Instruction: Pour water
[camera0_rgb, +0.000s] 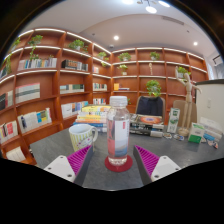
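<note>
Wooden bookshelves (60, 70) are filling the room behind, carrying books and potted plants, and a grey desk (110, 165) is stretching out beneath the claw (116, 160). Toward its far side the desk is holding stacked books and small boxes (150, 124). Nearer in, a clear water bottle (118, 125) with a white cap is standing upright on a round red coaster (118, 163), and a pale mug (82, 136) is sitting just beside it, slightly behind. The claw is hanging spread wide, its two fingers with their purple pads (82, 160) flanking the coaster, so the bottle is standing between them with a clear gap on either side, resting on its own support and not being gripped. The step in hand looks like the reach and grasp of the bottle, with the pour into the mug not yet begun. To do it well, the person should be keeping the bottle centred between the pads while easing forward, so both pads are meeting its body evenly at about mid-height, below the shoulder and above the base. The thin plastic will probably be giving under pressure, so a firm but not crushing squeeze seems wise. Whether the cap is loosened cannot be told from here, and that is mattering before any tilt toward the mug.
</note>
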